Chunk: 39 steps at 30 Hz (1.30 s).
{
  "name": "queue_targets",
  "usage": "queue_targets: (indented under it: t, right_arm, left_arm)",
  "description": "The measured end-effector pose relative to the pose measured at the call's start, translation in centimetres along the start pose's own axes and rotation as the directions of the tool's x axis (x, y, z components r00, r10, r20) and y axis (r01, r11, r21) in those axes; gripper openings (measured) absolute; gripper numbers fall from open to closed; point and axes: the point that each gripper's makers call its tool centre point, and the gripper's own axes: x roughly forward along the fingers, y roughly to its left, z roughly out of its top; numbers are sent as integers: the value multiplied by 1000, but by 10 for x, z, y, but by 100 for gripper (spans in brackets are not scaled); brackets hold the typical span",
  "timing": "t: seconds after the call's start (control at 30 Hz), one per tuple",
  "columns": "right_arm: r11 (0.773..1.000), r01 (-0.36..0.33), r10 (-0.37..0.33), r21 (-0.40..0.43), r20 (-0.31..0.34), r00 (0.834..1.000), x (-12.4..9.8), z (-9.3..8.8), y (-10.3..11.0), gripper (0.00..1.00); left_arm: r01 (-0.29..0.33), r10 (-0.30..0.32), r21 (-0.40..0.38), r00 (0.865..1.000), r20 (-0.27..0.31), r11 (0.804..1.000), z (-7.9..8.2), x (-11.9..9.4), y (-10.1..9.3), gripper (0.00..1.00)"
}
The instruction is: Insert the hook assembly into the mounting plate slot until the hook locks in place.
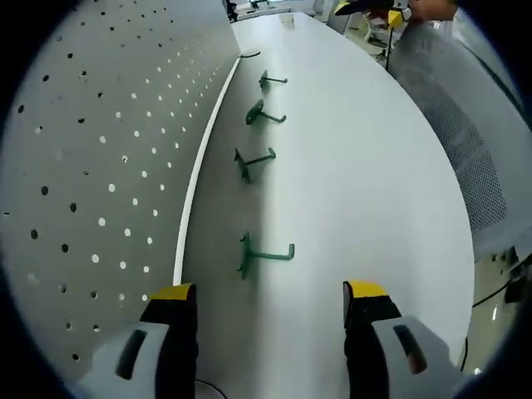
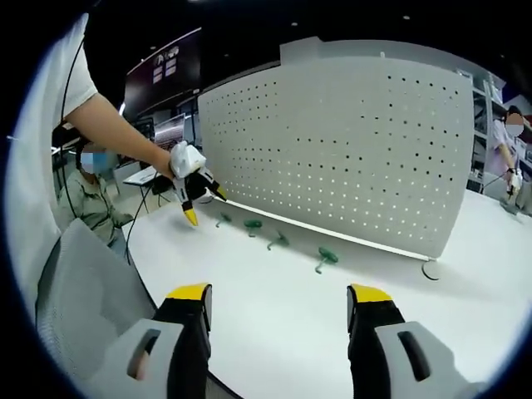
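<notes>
Several green hooks lie in a row on the white table (image 1: 357, 166) along the foot of the white pegboard (image 1: 100, 150). The nearest green hook (image 1: 266, 253) lies just ahead of my left gripper (image 1: 270, 312), which is open and holds nothing. In the right gripper view the pegboard (image 2: 349, 150) stands upright, with the green hooks (image 2: 324, 258) in front of it on the table (image 2: 274, 316). A person's hand holds the left gripper (image 2: 205, 205) above the row's left end, jaws apart. My right gripper (image 2: 279, 312) is open and empty, well short of the hooks.
A mesh chair back (image 2: 75, 283) stands at the table's near left, and the mesh chair (image 1: 465, 108) runs along the table's edge. A seated person (image 2: 91, 199) is behind the table, another person (image 2: 507, 158) at the far right. A dark round foot (image 2: 430, 270) sits by the pegboard's end.
</notes>
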Motion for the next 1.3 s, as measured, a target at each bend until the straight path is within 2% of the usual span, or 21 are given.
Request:
queue_targets:
  t: [0.17,0.27,0.33,0.43,0.53,0.63,0.87,1.07,1.17,1.27,1.3]
  right_arm:
    - [1000,2,-2,-3,-4,1000,0,-1,0,64]
    - [1000,3,-3,5,6,1000,0,1,-1,64]
    - [1000,4,-4,8,2,1000,0,0,-1,64]
    - [1000,3,-3,8,2,1000,0,0,-1,64]
    - [1000,6,-6,3,-2,1000,0,0,0,64]
    - [1000,8,-8,3,-3,1000,0,-1,-1,64]
    - [1000,6,-6,6,-8,1000,0,-2,-1,64]
    - [1000,7,-7,9,-2,1000,0,0,-1,64]
    - [1000,9,-9,11,-3,1000,-1,-1,-1,63]
    - [1000,4,-4,18,4,1000,-1,-1,-2,63]
    - [1000,6,-6,14,1,1000,-1,-1,-2,63]
  left_arm:
    - [24,-24,1,1000,-6,1000,-1,6,0,74]
    - [61,-61,-17,998,18,998,1,9,-2,75]
    - [69,-69,-12,998,5,998,-1,11,-1,74]
    - [101,-100,-39,995,23,994,1,13,-3,74]
    - [119,-119,-39,993,0,992,-4,16,-5,71]
    - [150,-148,-79,989,22,986,-2,19,-7,70]
    - [187,-186,-71,982,30,980,0,21,-8,68]
    - [190,-189,-69,982,17,979,1,22,-1,63]
    - [191,-190,-62,981,27,980,1,22,-1,61]
    - [190,-189,-58,982,32,980,1,21,-1,51]
    - [180,-178,-83,984,30,980,1,21,0,48]
